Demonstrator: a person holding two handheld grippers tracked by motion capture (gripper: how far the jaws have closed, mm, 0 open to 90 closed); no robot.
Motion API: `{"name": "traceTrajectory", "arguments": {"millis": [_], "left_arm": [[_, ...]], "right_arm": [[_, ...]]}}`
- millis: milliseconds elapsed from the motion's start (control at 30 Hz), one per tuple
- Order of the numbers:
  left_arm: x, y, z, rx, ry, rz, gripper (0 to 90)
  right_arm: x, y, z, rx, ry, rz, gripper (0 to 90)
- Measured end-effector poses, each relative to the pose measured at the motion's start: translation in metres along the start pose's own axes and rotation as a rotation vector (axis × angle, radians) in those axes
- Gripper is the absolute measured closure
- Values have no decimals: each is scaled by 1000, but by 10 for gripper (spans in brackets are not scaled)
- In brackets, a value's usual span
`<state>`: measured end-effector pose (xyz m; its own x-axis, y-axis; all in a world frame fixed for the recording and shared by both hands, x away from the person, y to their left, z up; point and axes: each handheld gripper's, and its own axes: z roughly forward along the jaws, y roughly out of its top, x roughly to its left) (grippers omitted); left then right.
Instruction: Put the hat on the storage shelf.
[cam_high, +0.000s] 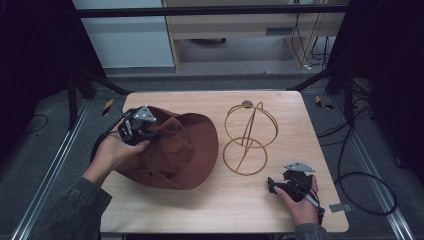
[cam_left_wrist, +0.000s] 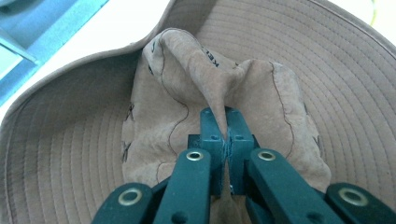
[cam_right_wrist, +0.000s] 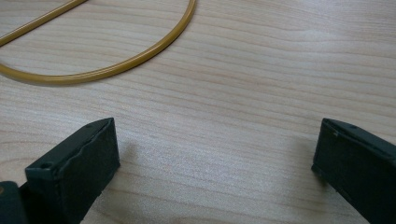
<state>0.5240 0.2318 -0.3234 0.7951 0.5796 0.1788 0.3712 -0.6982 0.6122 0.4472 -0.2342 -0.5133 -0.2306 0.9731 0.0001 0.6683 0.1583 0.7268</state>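
A brown wide-brimmed hat (cam_high: 175, 150) lies on the left half of the wooden table (cam_high: 235, 200). My left gripper (cam_high: 150, 134) is over the hat's crown, shut on a pinched fold of the crown cloth (cam_left_wrist: 219, 93), as the left gripper view shows between its jaws. A gold wire hat stand (cam_high: 249, 137) made of rings stands right of the hat, near the table's middle. My right gripper (cam_high: 272, 186) rests low at the front right of the table, open, with bare wood between its fingers (cam_right_wrist: 79, 163). The stand's base ring (cam_right_wrist: 107, 65) curves just ahead of it.
A small grey tag (cam_high: 340, 207) lies at the table's front right corner. Black cables (cam_high: 365, 175) loop on the floor to the right. Metal rails (cam_high: 55, 160) run along both sides of the table, and a cabinet stands beyond its far edge.
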Motion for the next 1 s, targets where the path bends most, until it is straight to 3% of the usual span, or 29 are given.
{"name": "traceTrajectory", "arguments": {"millis": [333,1000], "left_arm": [[-14,1,-29,-27,-10,39,881],[-19,4,-74,-74,19,78,885]], "right_arm": [[0,0,0,0,0,0,5],[0,0,0,0,0,0,5]]}}
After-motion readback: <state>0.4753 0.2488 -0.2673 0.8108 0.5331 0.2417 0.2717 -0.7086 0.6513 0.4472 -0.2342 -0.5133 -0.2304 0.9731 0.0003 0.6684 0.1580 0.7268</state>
